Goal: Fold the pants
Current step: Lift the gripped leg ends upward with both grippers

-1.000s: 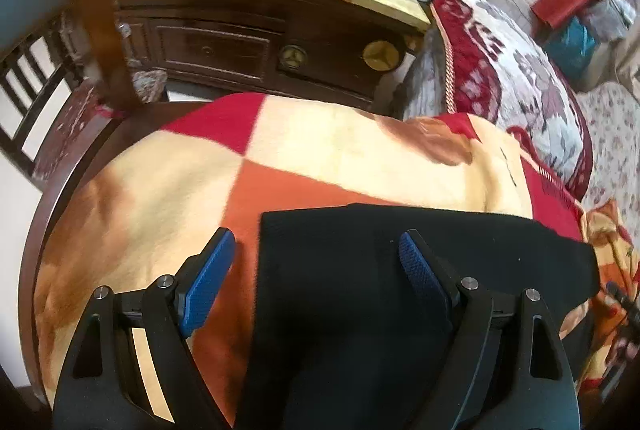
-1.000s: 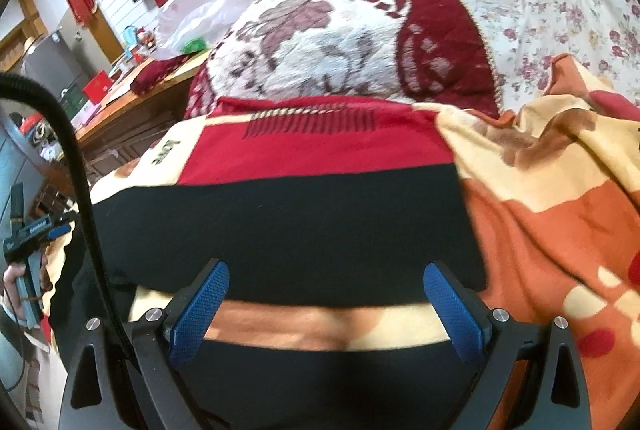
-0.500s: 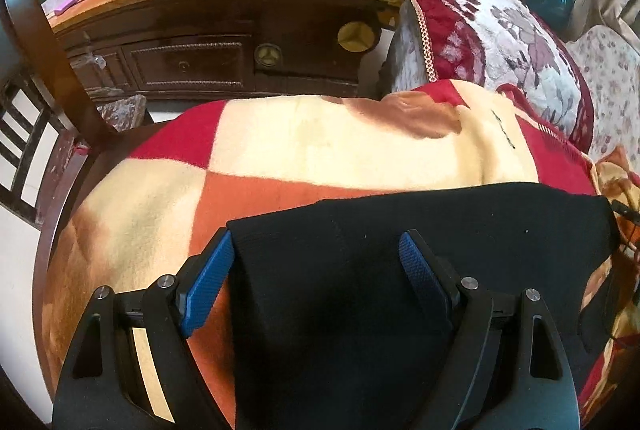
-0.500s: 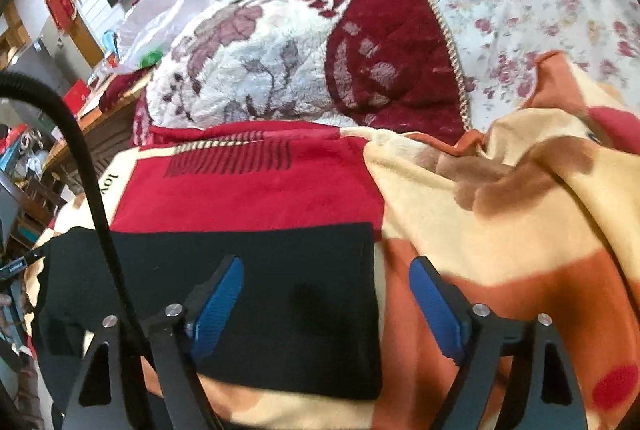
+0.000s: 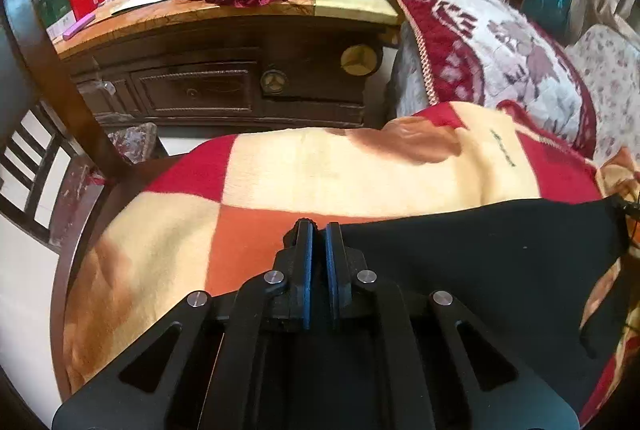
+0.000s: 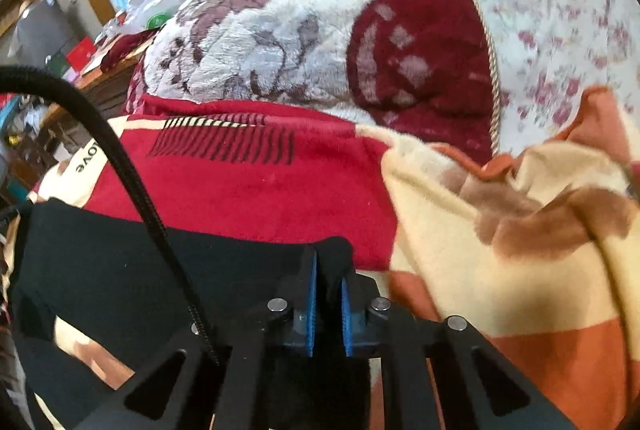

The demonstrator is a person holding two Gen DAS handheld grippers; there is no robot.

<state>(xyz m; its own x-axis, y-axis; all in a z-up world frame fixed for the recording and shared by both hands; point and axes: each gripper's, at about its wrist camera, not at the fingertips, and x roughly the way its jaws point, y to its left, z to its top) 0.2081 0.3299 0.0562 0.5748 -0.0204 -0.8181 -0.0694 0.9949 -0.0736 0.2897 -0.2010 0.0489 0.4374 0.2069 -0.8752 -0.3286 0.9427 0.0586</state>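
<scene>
Two claws have just been closing: our left claw (image 5: 316, 230) and right claw (image 6: 328, 262) each pinch a corner of the black fabric pants (image 5: 480, 262), spread on the checked fleece blanket (image 5: 280, 182), ready to lift for folding.

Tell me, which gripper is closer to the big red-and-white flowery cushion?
Right. The right gripper, clamped on the black pants, faces the cushion just past the blanket's red band. The left gripper grips the pants' other end, with the cushion beyond their far side.
</scene>
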